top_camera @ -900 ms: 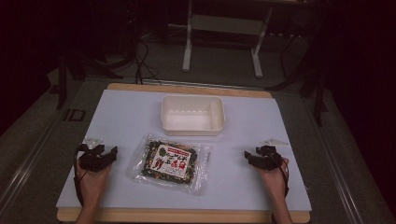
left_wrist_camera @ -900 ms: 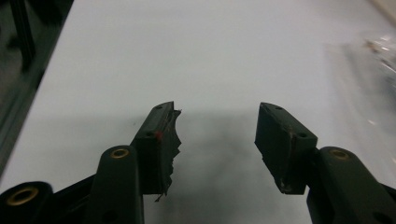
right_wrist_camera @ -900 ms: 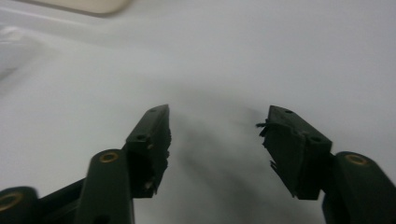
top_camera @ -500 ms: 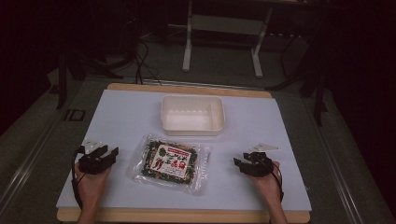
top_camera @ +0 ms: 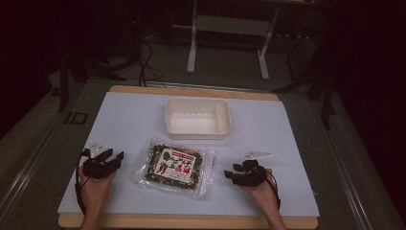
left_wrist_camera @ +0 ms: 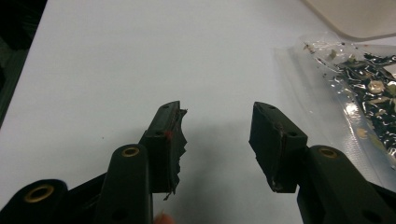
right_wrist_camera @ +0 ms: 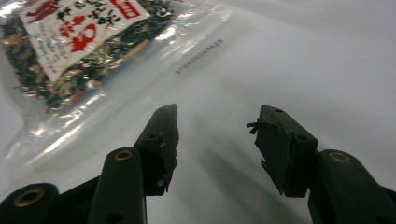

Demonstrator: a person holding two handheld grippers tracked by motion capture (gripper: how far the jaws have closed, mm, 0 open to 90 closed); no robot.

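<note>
Only one bare white tray (top_camera: 197, 117)

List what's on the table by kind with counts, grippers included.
Grippers: 2, left gripper and right gripper, both with fingers open
Tray: 1, white tray, nothing in it
Bag: 1, clear bag of dried mix, lying flat between the grippers
Total: 4

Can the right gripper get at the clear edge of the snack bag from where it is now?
Probably yes. The right gripper is open and faces the bag, with only bare white table between its fingers and the bag's clear edge. The tray sits farther back, out of the way.
</note>
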